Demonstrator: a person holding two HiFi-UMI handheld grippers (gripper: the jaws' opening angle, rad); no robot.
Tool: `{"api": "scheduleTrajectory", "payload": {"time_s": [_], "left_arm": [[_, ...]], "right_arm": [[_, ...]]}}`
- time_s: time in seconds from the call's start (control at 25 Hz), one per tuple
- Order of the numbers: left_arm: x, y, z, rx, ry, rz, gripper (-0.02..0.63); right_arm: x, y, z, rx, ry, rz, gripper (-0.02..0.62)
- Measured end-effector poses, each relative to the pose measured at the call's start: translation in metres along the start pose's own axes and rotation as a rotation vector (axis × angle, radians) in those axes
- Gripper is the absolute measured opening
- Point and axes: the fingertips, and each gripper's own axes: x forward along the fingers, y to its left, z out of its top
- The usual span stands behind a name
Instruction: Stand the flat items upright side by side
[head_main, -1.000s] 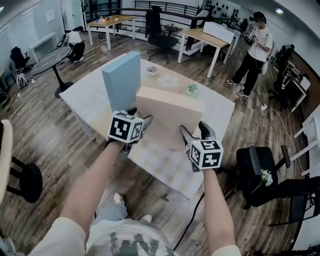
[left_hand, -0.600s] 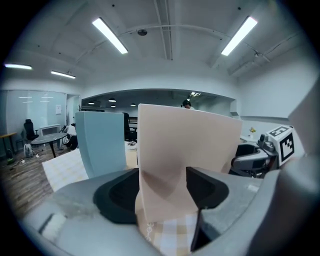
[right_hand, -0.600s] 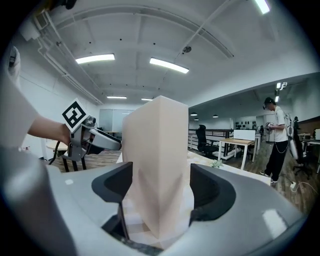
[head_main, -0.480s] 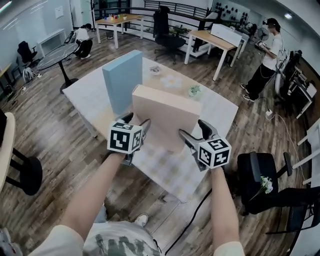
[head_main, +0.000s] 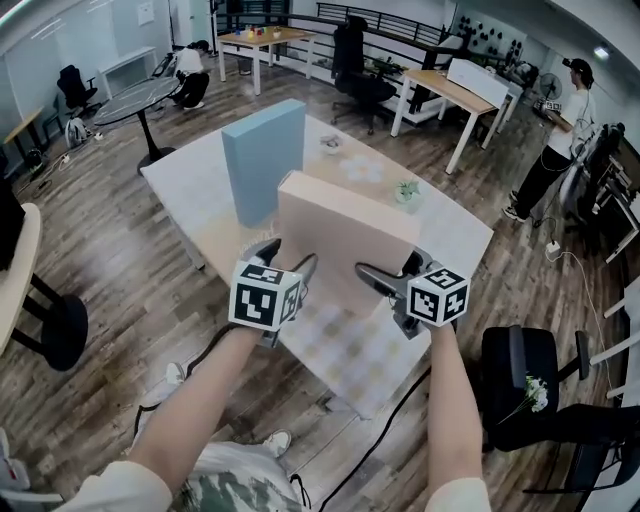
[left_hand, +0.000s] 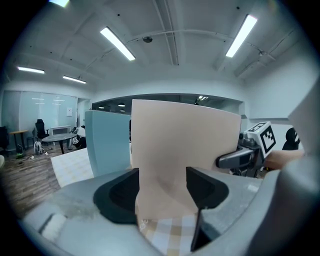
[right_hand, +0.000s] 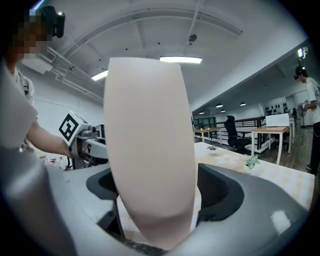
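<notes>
The blue box (head_main: 262, 160) is standing upright at eleven o'clock of the upright beige box (head_main: 345, 240). The left gripper (head_main: 288, 255) is clamping the beige box, while the right gripper (head_main: 388, 265) is opening around it. Seemingly only release is remaining.

Two flat boxes stand upright on the table (head_main: 180, 185): the near box (head_main: 345, 235) by the front edge, the far box (head_main: 262, 160) close behind it and to its left. Behind the near box, toward the table's right side, sits a small plant (head_main: 405, 190), and a small object (head_main: 330, 143) lies just right of the far box. An office chair (head_main: 525, 380) stands on the floor right of the table.
</notes>
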Motion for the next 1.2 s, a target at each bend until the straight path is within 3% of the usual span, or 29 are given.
{"api": "scheduleTrajectory", "payload": {"time_s": [0.12,0.24,0.68,1.2], "left_arm": [[-0.002,0.005,-0.004,0.004,0.008,0.001,0.295],[-0.007,0.013,-0.002,-0.006,0.004,0.003,0.295],[-0.016,0.035,0.003,-0.022,-0.004,-0.037,0.295],[-0.016,0.135,0.007,0.030,0.013,-0.135,0.295]], "right_arm": [[0.007,0.005,0.000,-0.039,0.023,0.023,0.406],[0.009,0.011,0.001,-0.081,0.011,-0.014,0.373],[0.035,0.036,0.007,-0.110,-0.050,-0.239,0.350],[0.099,0.055,0.017,-0.054,-0.054,-0.530,0.344]]}}
